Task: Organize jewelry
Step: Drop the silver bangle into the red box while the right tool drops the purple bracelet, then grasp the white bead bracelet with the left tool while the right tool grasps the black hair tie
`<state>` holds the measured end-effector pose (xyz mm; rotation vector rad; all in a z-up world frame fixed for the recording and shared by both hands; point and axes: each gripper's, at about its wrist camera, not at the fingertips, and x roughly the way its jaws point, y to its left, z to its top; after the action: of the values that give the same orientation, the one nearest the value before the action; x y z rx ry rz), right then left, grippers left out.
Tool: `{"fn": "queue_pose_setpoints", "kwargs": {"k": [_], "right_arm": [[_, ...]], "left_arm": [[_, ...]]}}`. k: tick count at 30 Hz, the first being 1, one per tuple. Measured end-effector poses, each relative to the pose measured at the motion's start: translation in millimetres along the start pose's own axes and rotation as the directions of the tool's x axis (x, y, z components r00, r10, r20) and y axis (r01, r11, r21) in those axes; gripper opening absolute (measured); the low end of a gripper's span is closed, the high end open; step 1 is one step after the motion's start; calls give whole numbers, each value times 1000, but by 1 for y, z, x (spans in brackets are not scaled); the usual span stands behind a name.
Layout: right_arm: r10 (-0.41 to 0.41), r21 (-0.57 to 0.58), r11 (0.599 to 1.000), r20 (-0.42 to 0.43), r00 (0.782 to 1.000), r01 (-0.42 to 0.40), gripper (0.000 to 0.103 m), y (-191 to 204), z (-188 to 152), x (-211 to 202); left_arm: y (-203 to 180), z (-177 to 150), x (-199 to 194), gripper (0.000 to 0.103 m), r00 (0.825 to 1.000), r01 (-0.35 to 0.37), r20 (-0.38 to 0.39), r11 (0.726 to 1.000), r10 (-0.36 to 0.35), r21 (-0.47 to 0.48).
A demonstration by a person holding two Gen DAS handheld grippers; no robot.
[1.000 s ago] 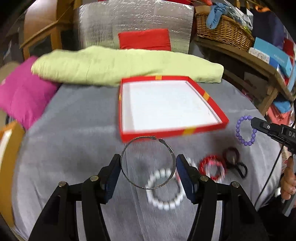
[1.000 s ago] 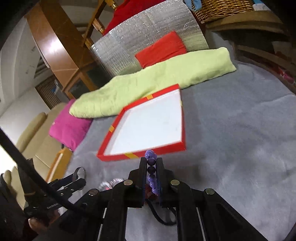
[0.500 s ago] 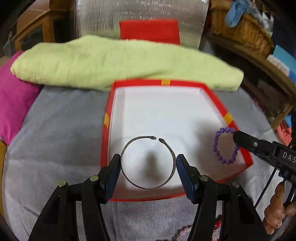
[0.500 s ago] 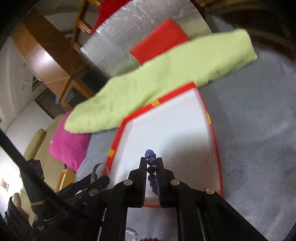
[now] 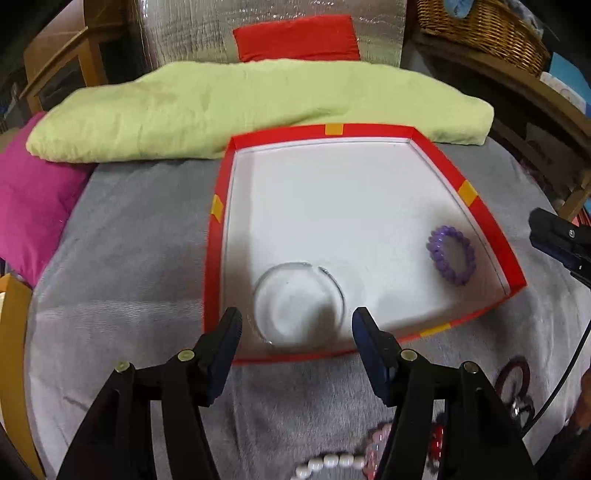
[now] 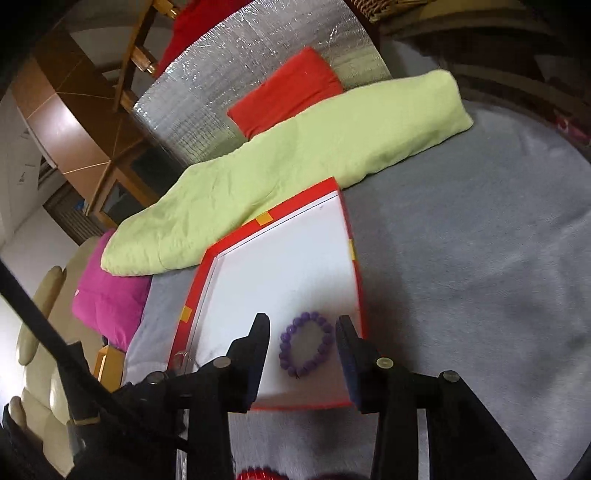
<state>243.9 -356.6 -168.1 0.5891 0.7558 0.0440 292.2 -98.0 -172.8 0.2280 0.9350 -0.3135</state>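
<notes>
A red box with a white floor (image 5: 218,236) (image 6: 199,295) lies on the grey blanket. A thin silver bangle (image 5: 299,304), blurred, lies in its near part, just beyond my open left gripper (image 5: 297,328). A purple bead bracelet (image 5: 450,254) (image 6: 306,343) lies at the box's right side, between the fingers of my open right gripper (image 6: 301,345). The right gripper's tip (image 5: 554,240) shows at the right edge of the left wrist view. A white bead bracelet (image 5: 328,463), a pink one (image 5: 376,450) and a dark ring piece (image 5: 515,384) lie on the blanket near me.
A light green folded blanket (image 5: 221,107) lies behind the box, with a red cushion (image 5: 295,37) and silver foil panel behind it. A magenta pillow (image 5: 33,199) is at the left. A wicker basket (image 5: 480,26) stands on a wooden shelf at the right.
Both grippers opened. The silver bangle dropped from the left gripper into the box, and the purple bracelet dropped from the right gripper into the box.
</notes>
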Motion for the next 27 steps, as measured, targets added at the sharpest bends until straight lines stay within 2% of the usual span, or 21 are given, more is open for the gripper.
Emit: {"fn": "queue_pose_setpoints", "kwargs": {"k": [7, 11, 15, 21, 27], "right_arm": [[-4, -23, 1000, -55, 998, 3, 40, -18, -20, -37], [-11, -32, 999, -94, 996, 8, 40, -27, -35, -52], [-4, -37, 999, -137, 991, -1, 40, -32, -59, -68], [-16, -64, 998, -221, 975, 2, 40, -30, -99, -76], [-50, -133, 991, -239, 970, 19, 40, -21, -112, -72]], "left_arm": [[17, -24, -27, 63, 1000, -24, 14, 999, 25, -23], [28, -43, -47, 63, 999, -12, 37, 998, 14, -53], [28, -69, -57, 63, 1000, 17, 18, 997, -16, -69], [21, -100, -68, 63, 998, 57, -5, 997, -57, -52], [17, -107, -70, 63, 997, 74, -4, 997, -74, -30]]}}
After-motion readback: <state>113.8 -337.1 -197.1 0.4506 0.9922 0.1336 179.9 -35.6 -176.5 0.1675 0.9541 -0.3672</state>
